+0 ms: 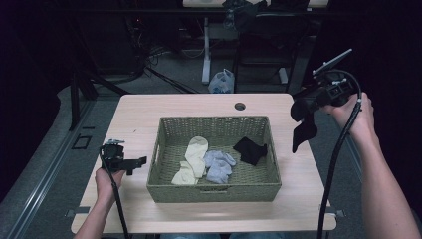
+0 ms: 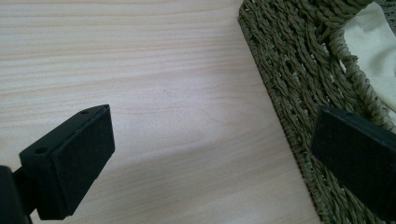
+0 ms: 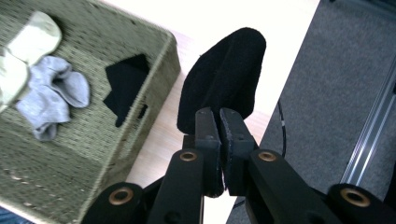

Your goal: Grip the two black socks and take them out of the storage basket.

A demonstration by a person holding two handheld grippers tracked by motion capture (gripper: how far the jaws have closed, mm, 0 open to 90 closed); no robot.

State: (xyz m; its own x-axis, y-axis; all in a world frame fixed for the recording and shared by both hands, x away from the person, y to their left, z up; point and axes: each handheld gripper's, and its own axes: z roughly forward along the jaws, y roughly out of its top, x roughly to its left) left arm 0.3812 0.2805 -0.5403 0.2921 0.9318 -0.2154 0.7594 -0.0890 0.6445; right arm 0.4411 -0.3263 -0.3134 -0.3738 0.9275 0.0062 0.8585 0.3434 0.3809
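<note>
Losing the black sock (image 1: 303, 130) over the surface (image 1: 139, 112) edge is the risk, I judge, since the right tongs (image 3: 219, 116) pinch just one end and the rest dangles free at three o'clock of the basket (image 1: 214, 191). The left tongs (image 2: 212, 154) sit spread and empty at its nine o'clock.

The woven basket (image 1: 214, 191) was olive green on a pale wood-grain table (image 1: 139, 114); its socks were cream (image 1: 191, 159), grey-blue (image 1: 219, 165) and black (image 1: 250, 149); the held sock (image 1: 302, 130) was black.
</note>
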